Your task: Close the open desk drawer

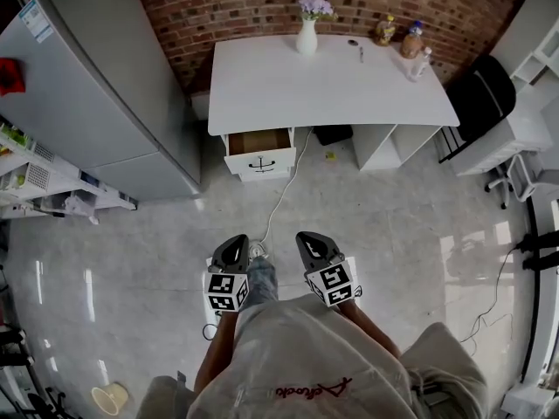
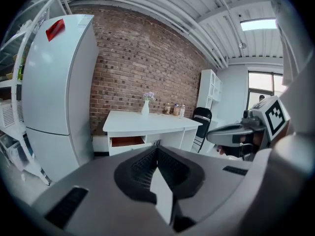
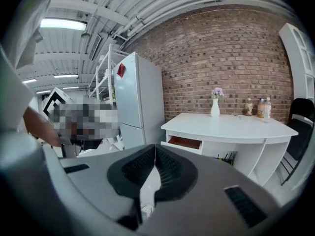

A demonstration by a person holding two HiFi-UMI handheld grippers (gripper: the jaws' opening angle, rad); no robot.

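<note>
Currently: left gripper (image 1: 233, 244) jaws fully together, nothing between them. Right gripper (image 1: 310, 241) likewise closed, empty. Both held over floor (image 1: 384, 225), well apart from desk (image 1: 288, 85). Drawer (image 1: 259, 153) stands pulled out under desk's front left corner, brown interior exposed.

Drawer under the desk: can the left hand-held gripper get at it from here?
Probably not yet. The drawer stands open well ahead of the left hand-held gripper, with only floor and a white cable between; walking closer should do it.
</note>
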